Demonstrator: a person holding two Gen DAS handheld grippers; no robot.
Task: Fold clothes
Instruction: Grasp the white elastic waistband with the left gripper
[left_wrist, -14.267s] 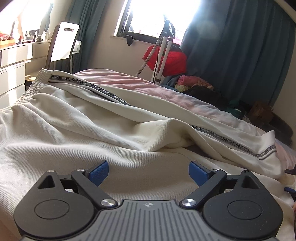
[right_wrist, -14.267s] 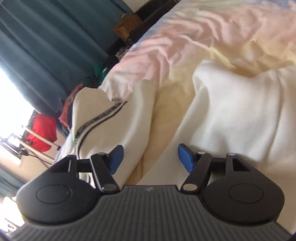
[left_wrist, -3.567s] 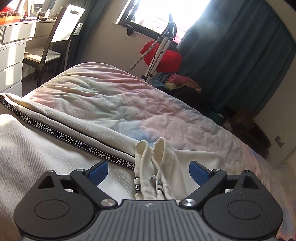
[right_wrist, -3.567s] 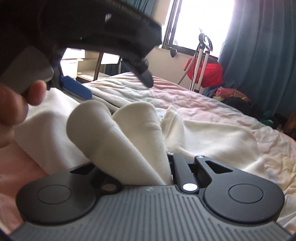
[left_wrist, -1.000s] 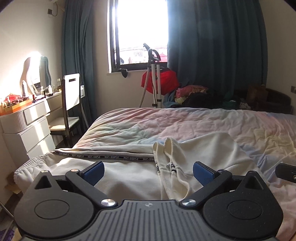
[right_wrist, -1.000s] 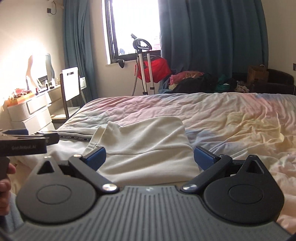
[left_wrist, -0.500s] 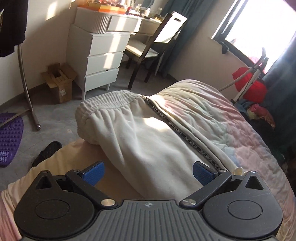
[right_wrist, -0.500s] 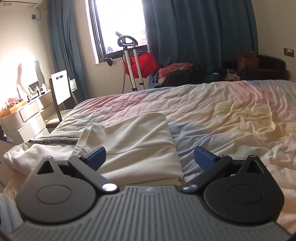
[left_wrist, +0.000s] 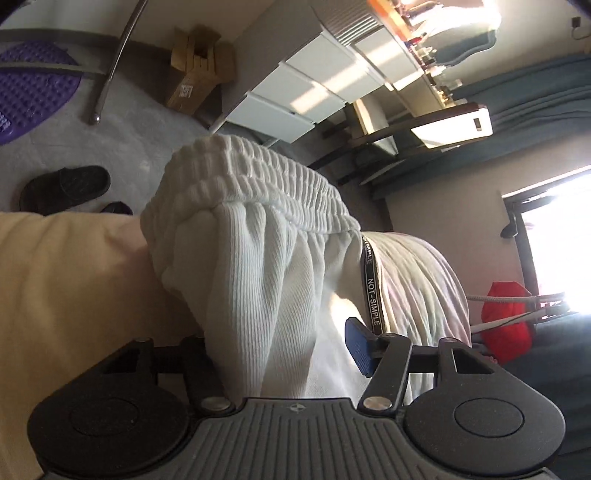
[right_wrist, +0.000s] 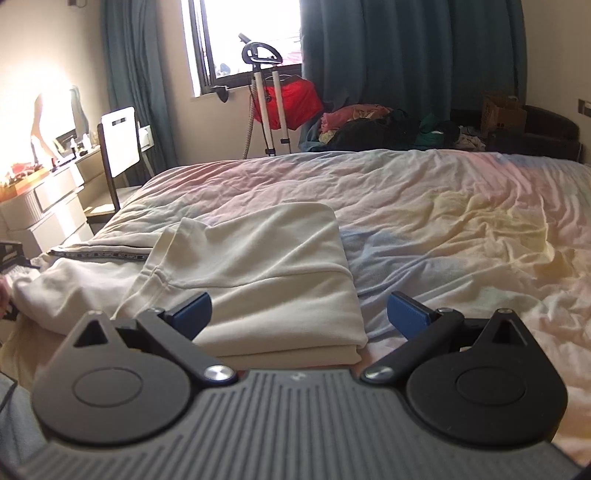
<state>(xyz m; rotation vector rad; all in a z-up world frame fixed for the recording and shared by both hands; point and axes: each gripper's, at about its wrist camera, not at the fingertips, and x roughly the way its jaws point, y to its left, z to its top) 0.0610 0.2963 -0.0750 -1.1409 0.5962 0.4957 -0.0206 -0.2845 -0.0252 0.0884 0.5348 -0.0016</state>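
Right wrist: one cream trousers (right_wrist: 258, 266), one bed (right_wrist: 461, 206).

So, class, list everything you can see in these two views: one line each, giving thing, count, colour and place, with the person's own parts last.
Cream ribbed sweatpants: one, cream with a black lettered stripe, on the near edge of the bed, elastic waistband bunched up.
Pastel crumpled bedsheet: one, pink, blue and yellow, covering the bed.
White drawer unit: one, by the wall.
Brown cardboard box: one, on the floor.
Black slippers: two, on the floor.
Red bag: one, under the window.
Left gripper: black, blue pads, partly closed around the sweatpants.
Right gripper: black, blue pads, open above the sweatpants.
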